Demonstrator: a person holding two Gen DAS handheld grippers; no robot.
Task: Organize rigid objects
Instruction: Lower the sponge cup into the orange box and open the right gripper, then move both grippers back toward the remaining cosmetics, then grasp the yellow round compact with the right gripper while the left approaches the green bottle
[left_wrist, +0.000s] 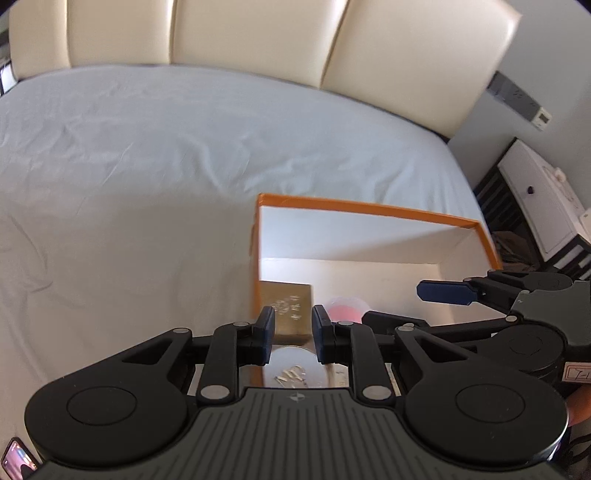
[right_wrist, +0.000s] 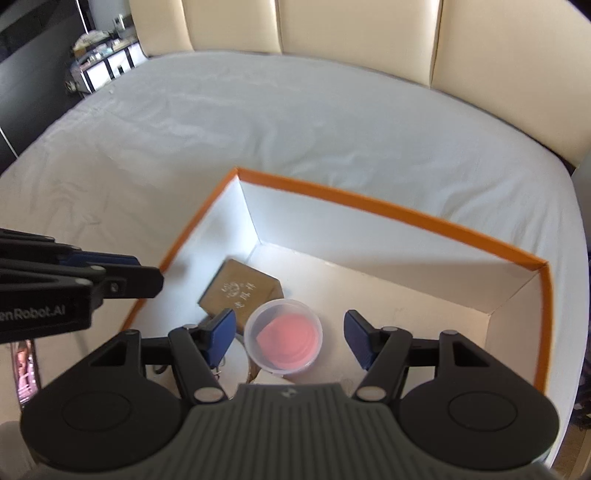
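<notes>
An orange-rimmed box (right_wrist: 406, 212) with white inner walls sits on the bed; it also shows in the left wrist view (left_wrist: 369, 208). Inside lie a brown printed box (right_wrist: 240, 290) (left_wrist: 286, 308), a clear round tub with a pink inside (right_wrist: 283, 334) (left_wrist: 345, 308) and a round silvery disc (left_wrist: 295, 363). My right gripper (right_wrist: 290, 336) is open, its fingers either side of the tub and apart from it. My left gripper (left_wrist: 293, 332) is partly open and empty above the brown box and disc.
The pale sheet (left_wrist: 147, 147) spreads around the box, with a cream padded headboard (left_wrist: 240, 33) behind. A white nightstand (left_wrist: 543, 199) stands at the right. A phone (left_wrist: 16, 459) lies at the lower left. Cluttered furniture (right_wrist: 99, 59) stands beyond the bed.
</notes>
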